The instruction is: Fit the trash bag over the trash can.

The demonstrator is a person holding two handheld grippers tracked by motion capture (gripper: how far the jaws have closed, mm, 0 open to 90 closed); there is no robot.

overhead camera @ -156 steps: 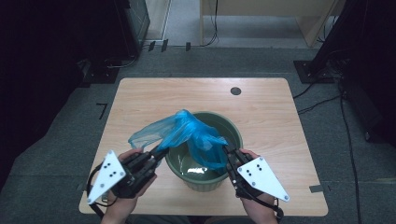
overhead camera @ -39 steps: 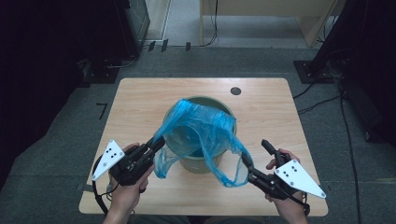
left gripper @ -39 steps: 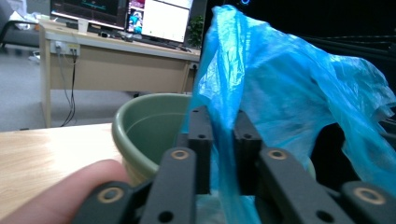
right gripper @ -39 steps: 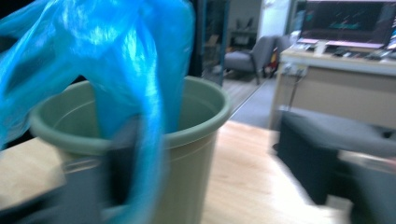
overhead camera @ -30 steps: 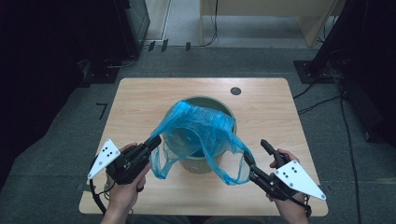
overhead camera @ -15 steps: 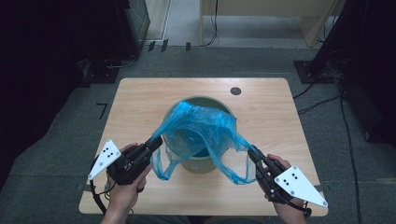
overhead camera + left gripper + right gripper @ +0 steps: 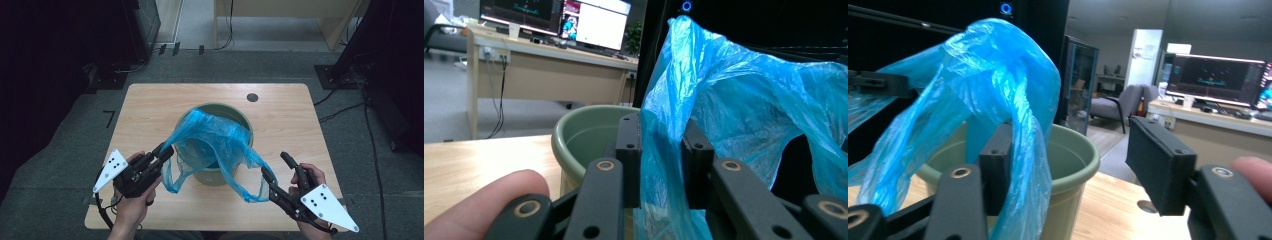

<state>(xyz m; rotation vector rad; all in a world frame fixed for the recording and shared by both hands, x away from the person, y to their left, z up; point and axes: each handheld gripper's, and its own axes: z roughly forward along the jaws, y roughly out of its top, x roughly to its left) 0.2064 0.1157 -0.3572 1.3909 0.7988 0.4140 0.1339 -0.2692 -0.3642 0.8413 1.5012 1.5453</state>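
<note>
Blue plastic bag [image 7: 215, 142] draped over the green bucket [image 7: 239, 116] at frame centre, bearing no legible writing. Left gripper [image 7: 163, 151] pinched its edge at lower left; right gripper [image 7: 275, 166], jaws spread, hung a handle loop on one jaw at lower right. A dark grommet [image 7: 252, 97] dotted the wooden table [image 7: 150, 105].

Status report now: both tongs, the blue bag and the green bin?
Left tongs shut on blue bag. Right tongs open, bag handle draped on one jaw. Bag over green bin. Nothing blocking.
</note>
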